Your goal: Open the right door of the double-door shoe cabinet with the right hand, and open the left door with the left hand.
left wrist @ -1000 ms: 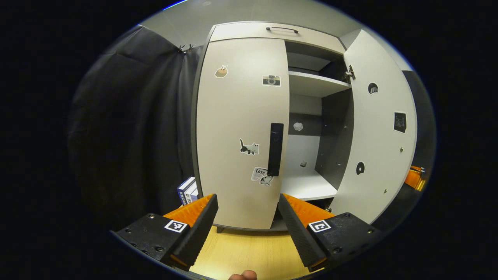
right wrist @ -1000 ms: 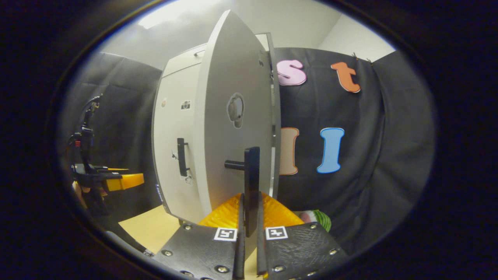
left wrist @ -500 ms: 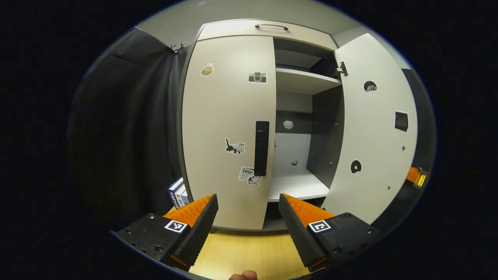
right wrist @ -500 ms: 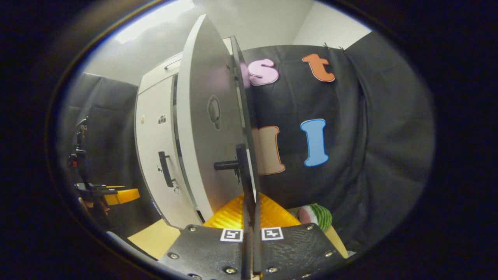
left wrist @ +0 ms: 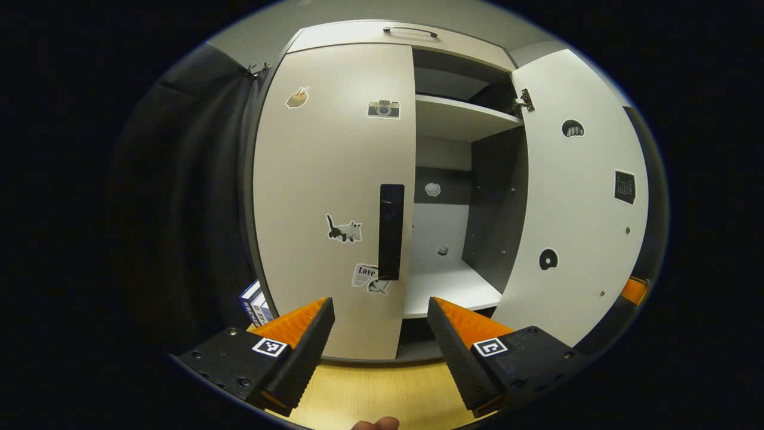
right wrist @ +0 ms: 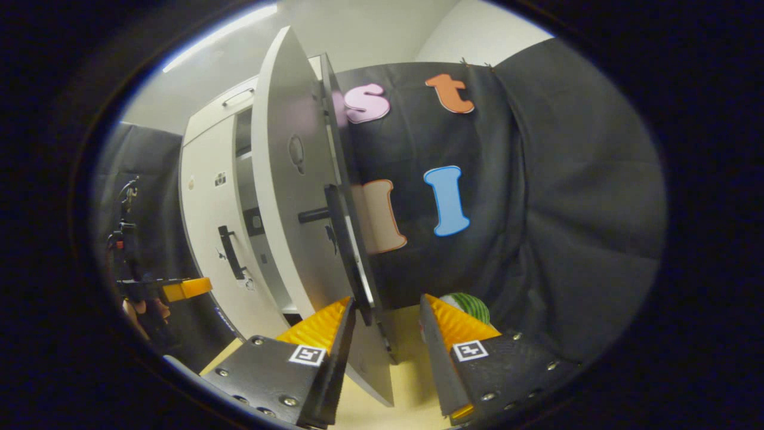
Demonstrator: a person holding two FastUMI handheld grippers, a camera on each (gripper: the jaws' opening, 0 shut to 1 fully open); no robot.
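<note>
1. The cabinet (left wrist: 358, 39) stands on a wooden floor (left wrist: 370, 394), and it serves as the landmark here.
2. Its right door (left wrist: 573, 197) is swung wide, hinged at the cabinet's right side, baring the shelf (left wrist: 453, 116) and the lower compartment. This half of the task looks done.
3. The right gripper (right wrist: 385, 322) sits at that door's free edge, fingers wide and holding nothing. The door's handle (right wrist: 343, 239) lies between and just ahead of them, not gripped.
4. The left door (left wrist: 334, 197) is shut flat against the cabinet front, stickers on its face. Its black handle (left wrist: 391, 230) runs upright along the edge nearest the opening.
5. The left gripper (left wrist: 379, 328) hovers in front of the cabinet, below that handle and apart from it, fingers wide and empty.
6. What is left, by this reading: bring the left gripper up to the handle, close on it, and pull the left door open.
</note>
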